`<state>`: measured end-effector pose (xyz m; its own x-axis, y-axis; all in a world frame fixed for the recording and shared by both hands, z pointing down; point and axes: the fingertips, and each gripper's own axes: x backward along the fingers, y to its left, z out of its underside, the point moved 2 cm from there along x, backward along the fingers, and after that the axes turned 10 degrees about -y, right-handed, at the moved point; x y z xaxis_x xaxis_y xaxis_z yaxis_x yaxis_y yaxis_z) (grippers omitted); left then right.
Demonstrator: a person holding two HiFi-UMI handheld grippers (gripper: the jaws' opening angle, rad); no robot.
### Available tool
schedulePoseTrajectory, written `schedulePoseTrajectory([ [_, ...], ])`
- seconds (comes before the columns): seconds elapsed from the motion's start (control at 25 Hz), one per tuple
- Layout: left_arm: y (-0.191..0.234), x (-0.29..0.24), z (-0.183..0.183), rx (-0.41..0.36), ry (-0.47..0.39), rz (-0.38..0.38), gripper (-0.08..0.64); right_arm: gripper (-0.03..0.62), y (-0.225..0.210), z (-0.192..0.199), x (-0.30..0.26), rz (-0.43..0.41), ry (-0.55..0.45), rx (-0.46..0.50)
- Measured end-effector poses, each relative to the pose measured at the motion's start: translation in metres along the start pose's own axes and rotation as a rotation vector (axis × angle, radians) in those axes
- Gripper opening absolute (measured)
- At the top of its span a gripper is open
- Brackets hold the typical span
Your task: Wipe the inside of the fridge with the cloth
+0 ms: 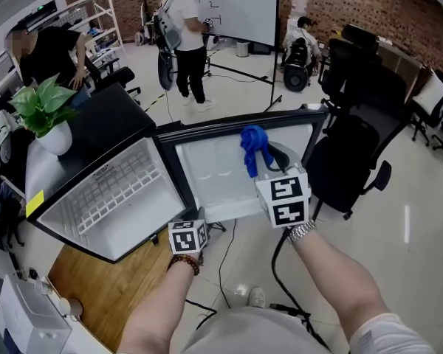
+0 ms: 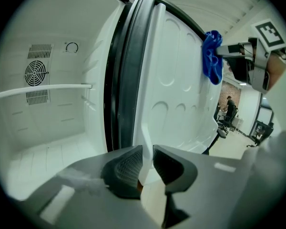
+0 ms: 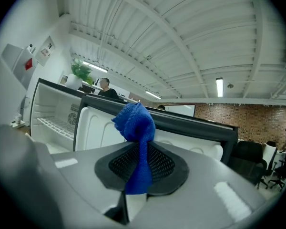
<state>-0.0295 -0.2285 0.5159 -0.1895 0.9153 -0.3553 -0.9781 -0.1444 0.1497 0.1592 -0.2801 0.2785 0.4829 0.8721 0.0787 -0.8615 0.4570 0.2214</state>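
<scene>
Head view: black compact fridge (image 1: 107,120) with white interior, standing open; its black-framed, white-lined door (image 1: 214,167) open wide; left gripper (image 1: 194,217) at the door's near edge; right gripper (image 1: 269,161) holding a crumpled blue cloth (image 1: 252,146) over the door's lining. Left gripper view: jaws clamped on a thin white rib of the door; cloth at the lining's upper part. Right gripper view: jaws pinching the cloth, its bunched end projecting beyond the fingertips.

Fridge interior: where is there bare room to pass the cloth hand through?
Bare: the compartment floor under the shelf, up to the fan grille. Crowded: the door, with the left gripper clamped on its edge and the right gripper holding the cloth beside it.
</scene>
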Motion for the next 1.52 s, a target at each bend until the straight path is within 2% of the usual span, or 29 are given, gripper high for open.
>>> schedulePoseTrajectory([
  [0.6,0.0,0.002,-0.001,-0.005,0.002,-0.019,0.074,0.049,-0.086,0.012,0.028,0.168,0.021,-0.018],
  [1.08,0.001,0.003,-0.001,-0.005,-0.001,-0.024,0.074,0.049,-0.115,0.017,0.042,0.228,0.021,-0.028],
  [1.24,-0.002,0.002,0.0,-0.001,-0.003,-0.018,0.074,0.049,-0.086,0.005,0.047,0.167,-0.023,-0.049],
  [1.52,-0.002,0.002,0.0,0.016,-0.014,0.002,0.075,0.049,0.059,0.0,0.025,-0.138,-0.054,-0.069],
])
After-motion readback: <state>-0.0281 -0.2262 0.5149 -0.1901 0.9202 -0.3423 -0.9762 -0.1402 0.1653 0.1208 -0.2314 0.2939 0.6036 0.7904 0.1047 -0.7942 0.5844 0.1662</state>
